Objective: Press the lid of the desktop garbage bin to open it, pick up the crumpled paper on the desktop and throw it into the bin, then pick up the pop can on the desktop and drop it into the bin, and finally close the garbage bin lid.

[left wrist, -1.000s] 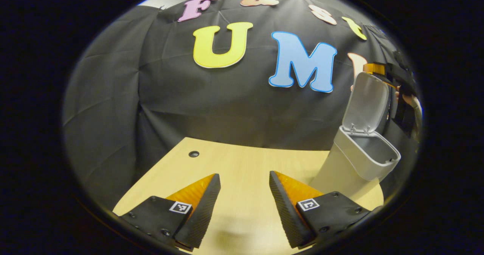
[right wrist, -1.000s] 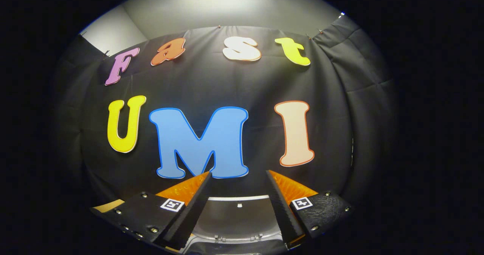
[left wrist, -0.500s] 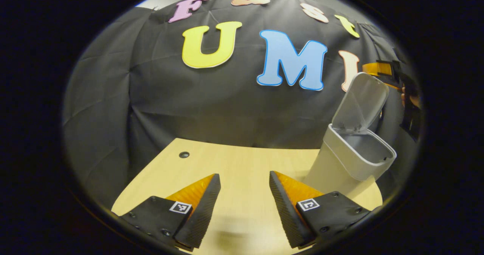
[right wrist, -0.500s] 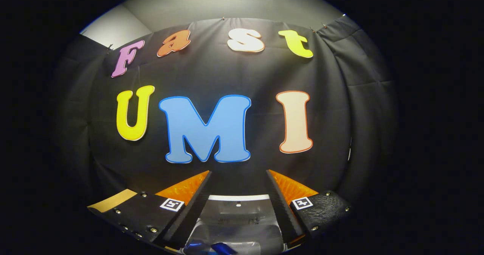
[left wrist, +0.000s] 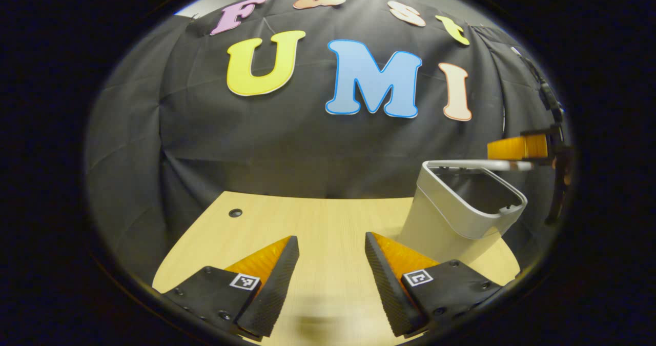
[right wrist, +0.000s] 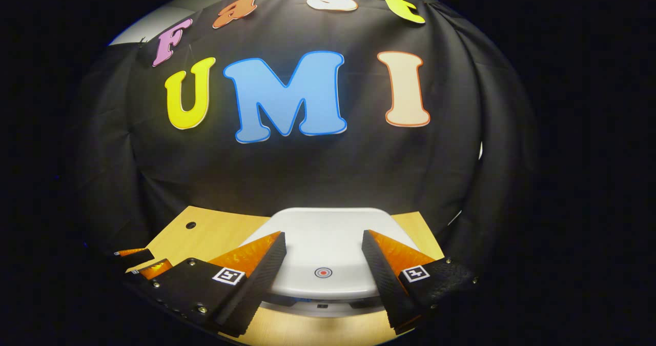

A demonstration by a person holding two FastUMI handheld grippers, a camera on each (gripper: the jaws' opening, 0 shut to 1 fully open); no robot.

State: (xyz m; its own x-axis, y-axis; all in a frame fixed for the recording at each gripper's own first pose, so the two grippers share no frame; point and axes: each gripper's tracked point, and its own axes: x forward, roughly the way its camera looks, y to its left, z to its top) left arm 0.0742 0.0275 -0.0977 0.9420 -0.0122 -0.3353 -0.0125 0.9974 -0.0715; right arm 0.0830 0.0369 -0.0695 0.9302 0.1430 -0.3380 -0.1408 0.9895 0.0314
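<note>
Our right gripper (right wrist: 323, 256), jaws spread, presses down the lid (right wrist: 323, 233) of the bin (left wrist: 461, 212). It looks light, stiff plastic; we push near its front button (right wrist: 323, 272). Left gripper (left wrist: 328, 269) jaws spread too.

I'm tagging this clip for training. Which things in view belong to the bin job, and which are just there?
Belongs to the job:
- garbage bin
- lid, lowered almost flat over the bin
- right tongs, open above the lid
- left tongs, open, holding nothing

Just there:
- table
- round hole in the table
</note>
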